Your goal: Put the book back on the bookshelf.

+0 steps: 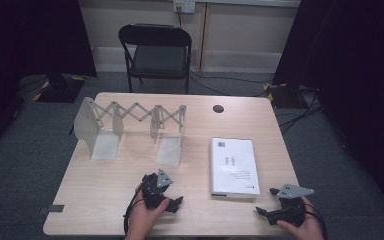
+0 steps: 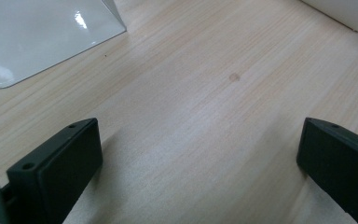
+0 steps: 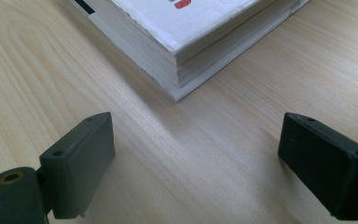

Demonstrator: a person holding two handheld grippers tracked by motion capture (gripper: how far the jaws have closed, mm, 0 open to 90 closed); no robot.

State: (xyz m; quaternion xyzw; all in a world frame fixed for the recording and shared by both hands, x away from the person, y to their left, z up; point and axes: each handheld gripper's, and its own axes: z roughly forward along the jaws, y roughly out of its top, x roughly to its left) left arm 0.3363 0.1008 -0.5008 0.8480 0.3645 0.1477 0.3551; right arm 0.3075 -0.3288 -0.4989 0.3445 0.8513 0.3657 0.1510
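**Both grippers spread wide over a pale table, the book lying untouched**

A light wood-grain table [image 1: 130, 200] stands on grey carpet, with a black folding chair [image 1: 156, 52] behind it at 12 o'clock and dark curtains at either side of the room. Cables trail across the floor at 2 o'clock. A small dark round hole [image 1: 218, 108] marks the tabletop near its far edge.

An expandable white book rack [image 1: 130, 125] stands at 10 o'clock on the table; its slots hold nothing. The white book [image 1: 234, 167] lies flat right of centre, at about 4 o'clock from the rack; its cover print is too small to read.

The left gripper [image 1: 172, 202] rests at 6 o'clock, jaws spread with bare wood between them; a rack plate [image 2: 42, 37] is cut off at that view's top left. The right gripper [image 1: 267, 212], at 5 o'clock, is likewise spread, just short of the book's near corner [image 3: 177, 88]. Both forearms are cut off by the bottom edge.
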